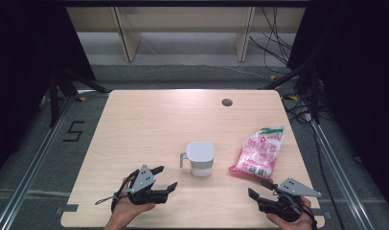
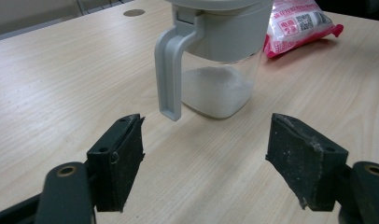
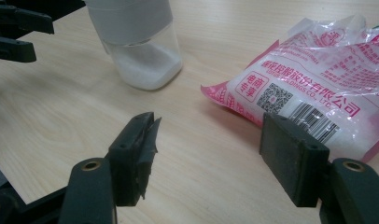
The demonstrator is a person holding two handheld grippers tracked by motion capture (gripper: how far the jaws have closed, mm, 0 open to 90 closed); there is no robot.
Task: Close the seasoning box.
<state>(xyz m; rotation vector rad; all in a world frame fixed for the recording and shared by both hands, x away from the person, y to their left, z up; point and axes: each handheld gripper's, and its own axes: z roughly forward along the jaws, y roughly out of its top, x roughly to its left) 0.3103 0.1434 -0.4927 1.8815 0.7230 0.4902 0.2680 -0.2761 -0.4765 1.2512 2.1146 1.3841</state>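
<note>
The left gripper point(image 2: 204, 149) hangs low over the table point(image 1: 135, 124) with its jaws apart and empty; the lidded jar point(image 2: 220, 51) stands just ahead of it, its grey handle point(image 2: 171, 70) nearest the left-hand jaw. To take it well, line the jaws up either side of the handle — not the clear wall. The right gripper point(image 3: 208, 154), jaws also apart and holding nothing, has the pink bag point(image 3: 313, 88) just ahead of its right-hand jaw — grip a corner, I'd judge, so the contents don't shift.
</note>
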